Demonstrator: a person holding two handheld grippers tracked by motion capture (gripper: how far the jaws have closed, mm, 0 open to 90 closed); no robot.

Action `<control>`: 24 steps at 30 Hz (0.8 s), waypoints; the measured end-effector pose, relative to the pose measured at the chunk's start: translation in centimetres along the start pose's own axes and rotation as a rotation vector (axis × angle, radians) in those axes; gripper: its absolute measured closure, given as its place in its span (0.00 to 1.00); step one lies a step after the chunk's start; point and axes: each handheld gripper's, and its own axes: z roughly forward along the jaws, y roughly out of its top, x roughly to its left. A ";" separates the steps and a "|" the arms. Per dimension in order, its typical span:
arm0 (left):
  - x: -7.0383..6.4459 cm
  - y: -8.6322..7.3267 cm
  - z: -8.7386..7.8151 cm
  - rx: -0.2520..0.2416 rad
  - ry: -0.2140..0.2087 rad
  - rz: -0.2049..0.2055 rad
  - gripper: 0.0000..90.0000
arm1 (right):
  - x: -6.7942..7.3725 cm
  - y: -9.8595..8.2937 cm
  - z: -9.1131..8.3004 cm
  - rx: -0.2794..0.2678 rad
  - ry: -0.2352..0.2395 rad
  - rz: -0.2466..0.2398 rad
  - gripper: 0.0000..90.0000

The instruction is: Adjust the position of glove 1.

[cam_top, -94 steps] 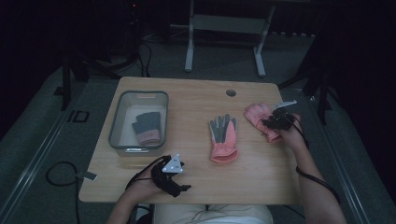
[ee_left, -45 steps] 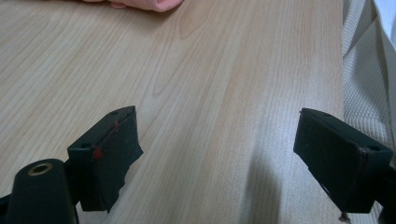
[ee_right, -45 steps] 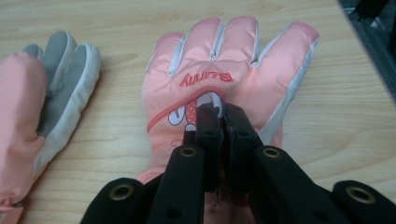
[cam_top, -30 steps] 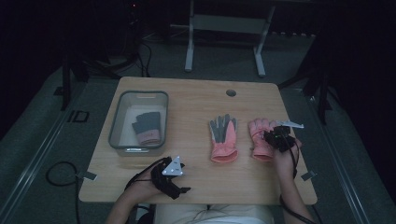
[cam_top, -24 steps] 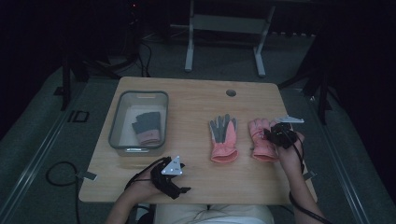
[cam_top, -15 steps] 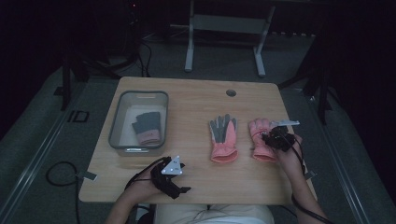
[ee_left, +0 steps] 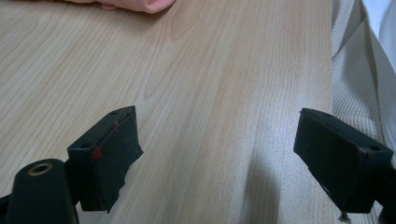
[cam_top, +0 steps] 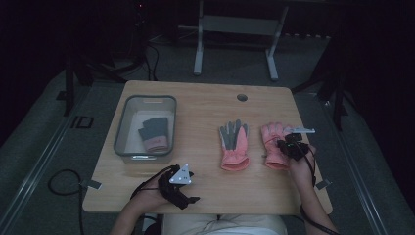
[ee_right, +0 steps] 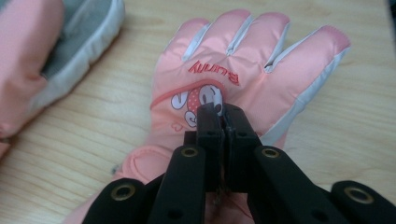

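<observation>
My left tool (cam_top: pixel 182 188) rests at the near edge of the table (cam_top: pixel 195 105), jaws spread wide over bare wood and holding nothing; it has not moved over the last few seconds. Further left and back, the bin (cam_top: pixel 126 128) is a clear, rounded rectangular tub with a dark glove (cam_top: pixel 154 133) lying flat inside, its cuff pinkish. At centre lies the palm-up glove (cam_top: pixel 234 145): pink shell, grey palm and fingers, padded and slightly puffy. Just beside it on the right lies the pink glove (ee_right: pixel 243 79), back up, smooth quilted fabric with pale piping between the fingers and a printed cartoon motif under red lettering. This glove sat further back and askew three seconds ago; it now lies nearer me, roughly parallel to its mate, so I judge the pair is being lined up. My right tool (ee_right: pixel 222 116) is closed, jaws pressed together on a pinch of the pink glove's back fabric near the motif. The table is light wood-grain laminate with a round cable hole (cam_top: pixel 242 97) at the rear.
</observation>
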 end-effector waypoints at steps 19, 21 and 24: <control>0.0 0.0 0.0 -0.001 0.000 0.004 0.15 | 6.0 7.4 -8.8 -0.228 0.015 -0.014 0.97; 0.0 0.0 0.0 -0.001 0.000 0.004 0.15 | 7.2 7.8 -9.2 -0.241 0.027 -0.029 0.97; 0.0 0.0 0.0 -0.001 0.000 0.004 0.15 | 8.6 8.2 -9.4 -0.252 0.046 -0.033 0.97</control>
